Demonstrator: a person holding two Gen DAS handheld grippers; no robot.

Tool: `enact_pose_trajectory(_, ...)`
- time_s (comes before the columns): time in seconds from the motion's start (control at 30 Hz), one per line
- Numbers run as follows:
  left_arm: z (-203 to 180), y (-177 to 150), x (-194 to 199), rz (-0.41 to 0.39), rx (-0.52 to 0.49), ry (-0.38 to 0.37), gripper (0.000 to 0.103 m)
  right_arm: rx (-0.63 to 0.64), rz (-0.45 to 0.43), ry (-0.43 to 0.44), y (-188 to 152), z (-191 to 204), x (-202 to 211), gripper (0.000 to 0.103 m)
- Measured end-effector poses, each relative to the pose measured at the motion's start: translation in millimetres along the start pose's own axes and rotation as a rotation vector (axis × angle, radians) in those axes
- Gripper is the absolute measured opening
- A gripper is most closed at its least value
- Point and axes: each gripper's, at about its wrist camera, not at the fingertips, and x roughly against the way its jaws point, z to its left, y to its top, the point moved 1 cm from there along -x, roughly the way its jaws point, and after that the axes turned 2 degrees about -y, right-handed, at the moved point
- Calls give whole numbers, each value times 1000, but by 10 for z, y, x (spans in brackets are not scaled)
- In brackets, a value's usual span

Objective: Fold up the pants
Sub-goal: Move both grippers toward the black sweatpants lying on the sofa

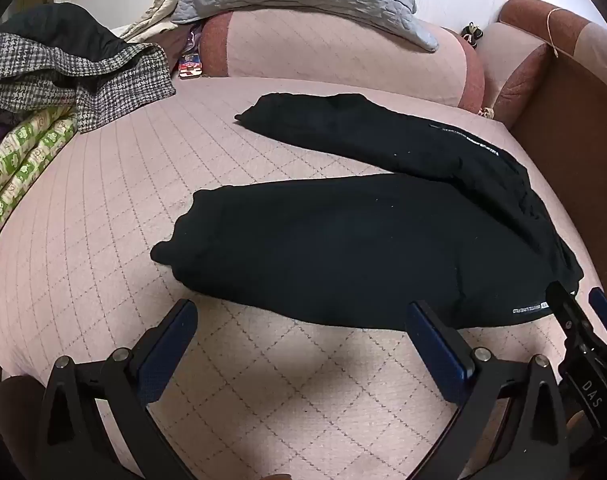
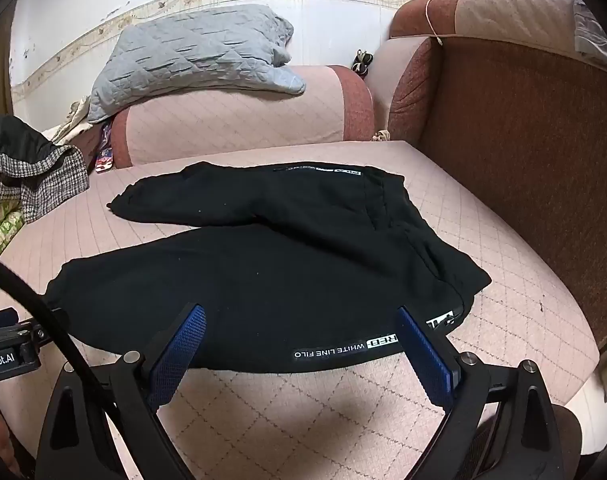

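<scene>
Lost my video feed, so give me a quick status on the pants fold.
Left gripper and right gripper open, empty. Black pants spread flat on sofa seat, legs apart, unfolded. Nothing on them.

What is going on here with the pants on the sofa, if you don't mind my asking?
A person holds a gripper in each hand over black pants spread on a pink sofa cover. The legs lie apart, unfolded. The left gripper and right gripper are both open and hold nothing, poised at the near leg's edge. A grey cushion sits on the backrest, and checked clothes are piled to the left.
</scene>
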Motion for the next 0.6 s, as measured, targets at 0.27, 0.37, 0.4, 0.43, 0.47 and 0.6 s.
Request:
enact_pose_trajectory(0.27, 15, -127, -122, 9, -65, 31, 103, 1, 5, 1, -3, 15, -19, 98)
enact_pose_trajectory(0.37, 22, -238, -178, 31, -101, 39, 103, -7, 5, -9, -75, -2, -61, 98)
enact_pose_trajectory(0.4, 18, -275, -207, 44, -112, 38, 103, -14, 10, -6, -90, -14, -65, 98)
enact_pose_trajectory(0.43, 14, -311, -237, 56, -123, 35, 103, -16, 14, -3, -108, 10, -79, 98)
enact_pose_trajectory(0.47, 11, -346, -267, 68, -132, 35, 103, -16, 15, -1, -113, 14, -93, 98)
enact_pose_trajectory(0.6, 14, -447, -407, 133, -135, 31, 103, -16, 14, -5, -91, -11, -83, 98)
